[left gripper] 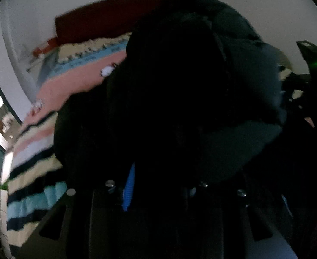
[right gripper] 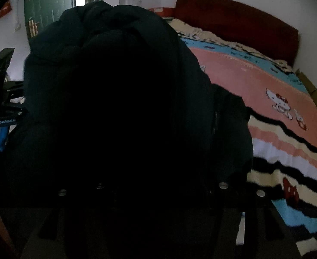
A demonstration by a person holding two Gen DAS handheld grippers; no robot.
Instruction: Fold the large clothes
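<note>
A: Logging both views: we see the dark garment (left gripper: 180, 90) bunched over the left gripper (left gripper: 158, 185) and right gripper (right gripper: 141, 185), above the striped bedspread (right gripper: 287, 142).
B: We cannot tell either jaw opening; fabric hides the fingers.

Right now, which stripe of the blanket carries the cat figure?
The wide pink stripe of the blanket; the cat figure sits on it, unlike the blue, cream, black stripes.

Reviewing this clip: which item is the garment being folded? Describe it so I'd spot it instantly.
Start from the bed with the dark red headboard and its striped pink, cream and blue blanket. Bunched up right in front of both cameras is the dark garment, hiding most of the bedding. It is the only plain, near-black fabric; everything beneath it is brightly patterned.
</note>
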